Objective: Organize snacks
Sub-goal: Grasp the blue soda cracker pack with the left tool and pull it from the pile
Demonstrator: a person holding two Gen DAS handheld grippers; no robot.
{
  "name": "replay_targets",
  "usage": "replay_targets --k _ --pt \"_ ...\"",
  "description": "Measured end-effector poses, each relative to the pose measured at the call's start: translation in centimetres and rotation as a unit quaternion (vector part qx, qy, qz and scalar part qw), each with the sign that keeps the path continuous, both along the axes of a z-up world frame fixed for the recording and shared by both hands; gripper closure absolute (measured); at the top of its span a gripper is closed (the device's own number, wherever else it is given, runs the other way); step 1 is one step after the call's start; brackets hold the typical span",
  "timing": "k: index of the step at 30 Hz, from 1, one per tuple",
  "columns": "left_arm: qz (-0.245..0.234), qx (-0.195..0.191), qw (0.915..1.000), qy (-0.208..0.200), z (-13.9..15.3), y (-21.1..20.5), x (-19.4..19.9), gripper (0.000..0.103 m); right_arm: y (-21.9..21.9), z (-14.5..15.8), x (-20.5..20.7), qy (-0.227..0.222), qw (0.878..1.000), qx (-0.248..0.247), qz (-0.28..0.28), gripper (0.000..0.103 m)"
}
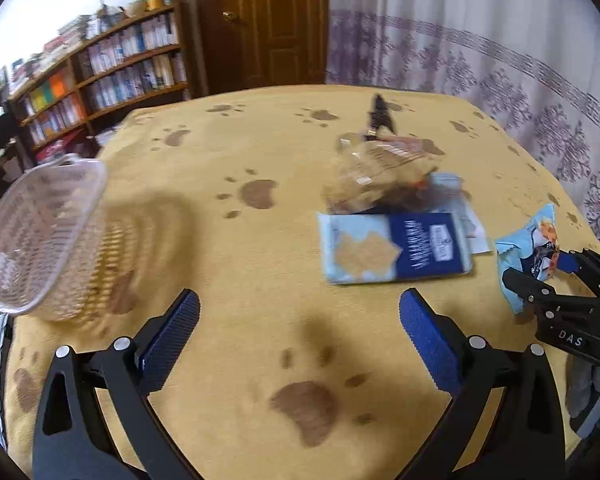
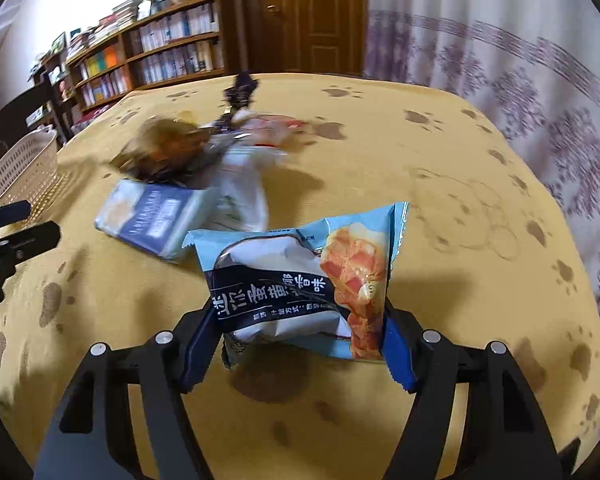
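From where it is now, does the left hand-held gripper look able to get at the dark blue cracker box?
Probably yes. The left hand-held gripper is open and empty, and the cracker box lies flat just ahead with bare tablecloth between. Only the clear bag overlaps its far edge.

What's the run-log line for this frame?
left gripper: open, empty, over table | right gripper: shut on light blue snack packet | basket: far left | blue cracker pack: on table

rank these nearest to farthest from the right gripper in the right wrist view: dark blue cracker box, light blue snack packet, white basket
1. light blue snack packet, between the right gripper's fingers
2. dark blue cracker box, ahead and to the left
3. white basket, at the table's far left edge
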State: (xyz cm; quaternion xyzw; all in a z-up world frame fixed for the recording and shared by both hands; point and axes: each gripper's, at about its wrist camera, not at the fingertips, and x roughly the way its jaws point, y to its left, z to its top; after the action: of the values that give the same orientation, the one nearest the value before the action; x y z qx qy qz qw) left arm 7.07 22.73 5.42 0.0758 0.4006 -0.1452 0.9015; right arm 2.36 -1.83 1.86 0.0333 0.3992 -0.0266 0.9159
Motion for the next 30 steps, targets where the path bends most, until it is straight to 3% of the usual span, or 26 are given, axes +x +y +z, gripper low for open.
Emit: replay_targets --k 7,12,20,26,30 --pt "-0.054 -0.083 0.9945 0.034 -0.9 -4.6 2.4 0.002 -2.1 -0.4 -0.7 -0.006 1.0 0.021 -0.011 0.033" --pt "-0.066 -0.088 0.9929 0.044 -2.6 -7.2 4.5 0.002 -2.6 -0.5 -0.6 -0.007 0.999 0.039 -0.009 0.033" --pt "-0.112 -0.048 0.9922 0.024 -2.6 -9.7 3.8 0.002 -2.4 -0.6 -0.6 -0.007 0.999 0.039 -0.008 0.033" --pt "-0.122 0.068 0.9902 -0.006 -4.2 -11.1 3.4 0.002 -2.3 -0.6 -0.7 -0.007 0.999 0.034 -0.007 0.033" --pt "-0.119 0.03 0.9924 0.008 -3.6 -9.9 4.1 0.002 -2.2 -0.6 -0.7 -0.007 0.999 0.033 -0.006 0.033"
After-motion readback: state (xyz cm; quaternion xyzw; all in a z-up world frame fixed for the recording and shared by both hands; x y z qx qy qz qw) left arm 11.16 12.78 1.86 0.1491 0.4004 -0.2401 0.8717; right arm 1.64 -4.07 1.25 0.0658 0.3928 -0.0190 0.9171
